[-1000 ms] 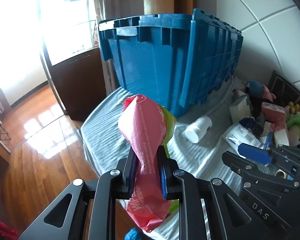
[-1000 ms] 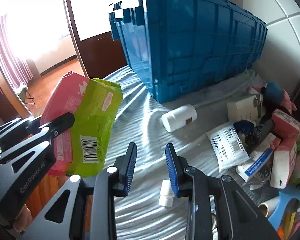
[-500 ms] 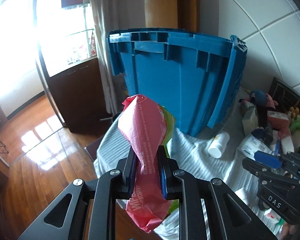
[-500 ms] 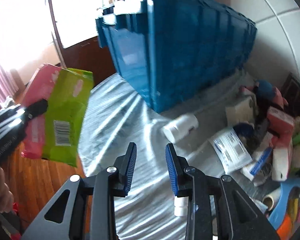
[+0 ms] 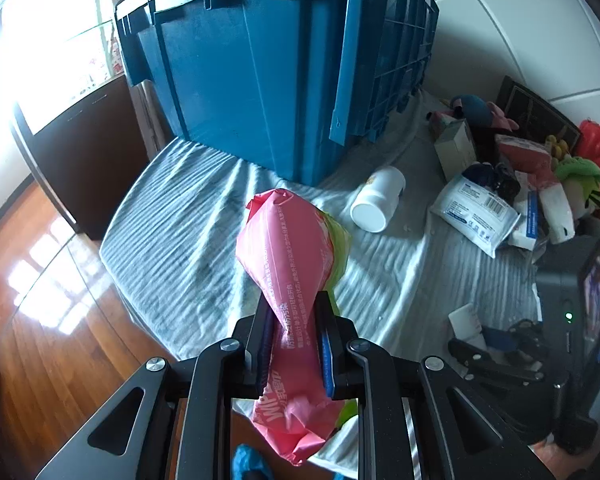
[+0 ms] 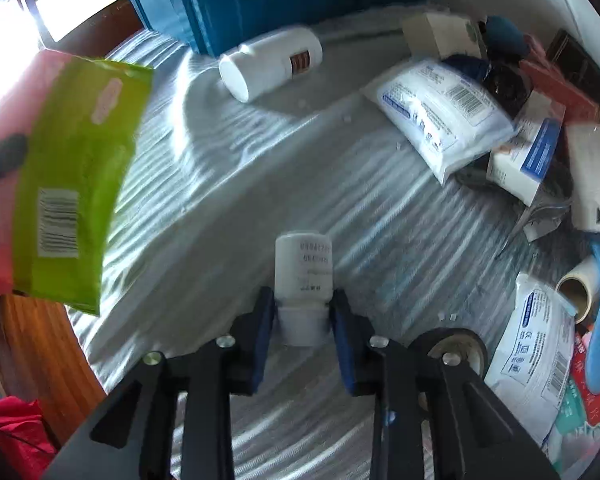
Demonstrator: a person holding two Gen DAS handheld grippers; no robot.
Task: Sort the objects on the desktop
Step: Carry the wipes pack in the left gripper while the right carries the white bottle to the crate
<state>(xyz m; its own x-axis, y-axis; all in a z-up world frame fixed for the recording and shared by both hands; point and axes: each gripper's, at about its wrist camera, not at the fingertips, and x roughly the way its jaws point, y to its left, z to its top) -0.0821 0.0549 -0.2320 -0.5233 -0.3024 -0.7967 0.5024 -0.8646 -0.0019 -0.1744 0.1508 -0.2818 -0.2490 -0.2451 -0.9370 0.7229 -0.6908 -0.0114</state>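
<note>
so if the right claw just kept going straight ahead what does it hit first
The small white bottle, already lying between the right claw fingers on the striped cloth. Beyond it, probably bare cloth; depth is unclear.

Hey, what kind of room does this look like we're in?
Probably a home living space: a cloth-covered table cluttered with household items, wooden floor, a dark cabinet under a bright window.

Our right claw [image 6: 302,322] has dropped from hovering above the table [image 6: 228,184] to straddling the small white bottle [image 6: 303,276], which a second ago lay low in view beyond the fingertips and now sits between the jaws. Our left claw [image 5: 293,336] has tipped downward: the blue crate [image 5: 268,64] now looms at twelve o'clock, and the wipes pack [image 5: 290,276] hangs over the cloth instead of the floor.
</note>
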